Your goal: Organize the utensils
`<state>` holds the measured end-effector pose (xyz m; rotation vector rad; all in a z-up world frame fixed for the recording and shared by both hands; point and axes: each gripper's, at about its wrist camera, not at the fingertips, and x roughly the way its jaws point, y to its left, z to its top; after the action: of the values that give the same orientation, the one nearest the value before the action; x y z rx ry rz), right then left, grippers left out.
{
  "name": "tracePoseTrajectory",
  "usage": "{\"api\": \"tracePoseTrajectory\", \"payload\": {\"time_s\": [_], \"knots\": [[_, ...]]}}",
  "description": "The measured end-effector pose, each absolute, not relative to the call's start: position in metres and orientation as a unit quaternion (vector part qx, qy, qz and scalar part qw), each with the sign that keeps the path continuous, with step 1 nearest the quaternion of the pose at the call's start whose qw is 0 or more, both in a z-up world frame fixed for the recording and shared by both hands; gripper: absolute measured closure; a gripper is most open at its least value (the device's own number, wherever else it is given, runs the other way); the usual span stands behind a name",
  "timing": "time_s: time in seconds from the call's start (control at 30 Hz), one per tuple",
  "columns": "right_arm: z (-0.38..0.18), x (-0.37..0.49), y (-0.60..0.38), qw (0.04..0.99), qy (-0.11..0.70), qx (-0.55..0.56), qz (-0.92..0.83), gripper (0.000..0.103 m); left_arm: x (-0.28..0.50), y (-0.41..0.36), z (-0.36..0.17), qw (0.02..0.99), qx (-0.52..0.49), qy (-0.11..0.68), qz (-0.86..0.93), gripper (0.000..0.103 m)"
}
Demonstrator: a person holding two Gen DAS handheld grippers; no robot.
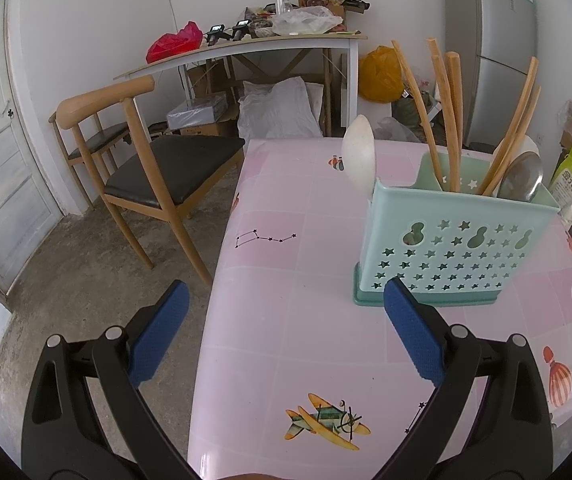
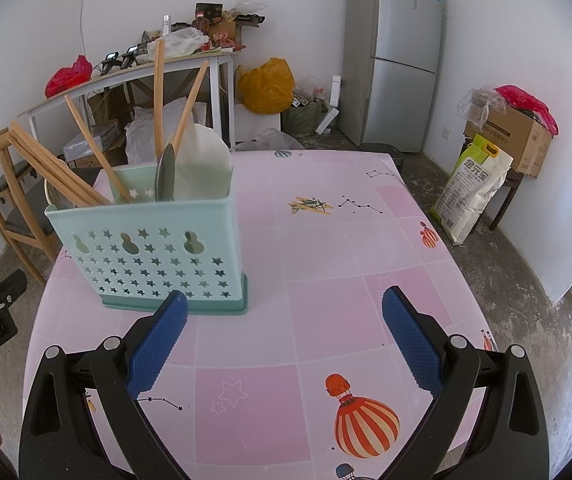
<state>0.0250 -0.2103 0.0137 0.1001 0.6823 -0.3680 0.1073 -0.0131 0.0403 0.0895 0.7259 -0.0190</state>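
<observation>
My left gripper [image 1: 284, 308] and right gripper [image 2: 284, 314] both hang with fingers spread, empty. The utensil holder [image 2: 150, 252] stands on the desk [image 2: 325, 260], holding wooden chopsticks [image 1: 451, 120]; only the left view shows the chair [image 1: 146, 160] fully.

We cannot see the lower ends of the chopsticks [image 2: 58, 168] and spoons [image 2: 164, 172] inside the utensil holder [image 2: 146, 256]; the tabletop [image 2: 325, 280] near edge is cut off.

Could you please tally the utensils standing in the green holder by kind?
Wooden sticks: 5 that can be told apart; the overlapping ones may hide another
Metal spoon: 1
White spoon: 1
Total: 7 visible
</observation>
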Motion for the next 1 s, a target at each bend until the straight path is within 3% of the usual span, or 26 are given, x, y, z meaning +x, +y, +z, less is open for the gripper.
{"api": "tracePoseTrajectory", "payload": {"time_s": [1.0], "knots": [[0.0159,0.0263,-0.2099,0.925,0.332,0.051,-0.179,0.008,0.1086,-0.0120,0.0404,0.934,0.044,0.355,-0.011,0.009]]}}
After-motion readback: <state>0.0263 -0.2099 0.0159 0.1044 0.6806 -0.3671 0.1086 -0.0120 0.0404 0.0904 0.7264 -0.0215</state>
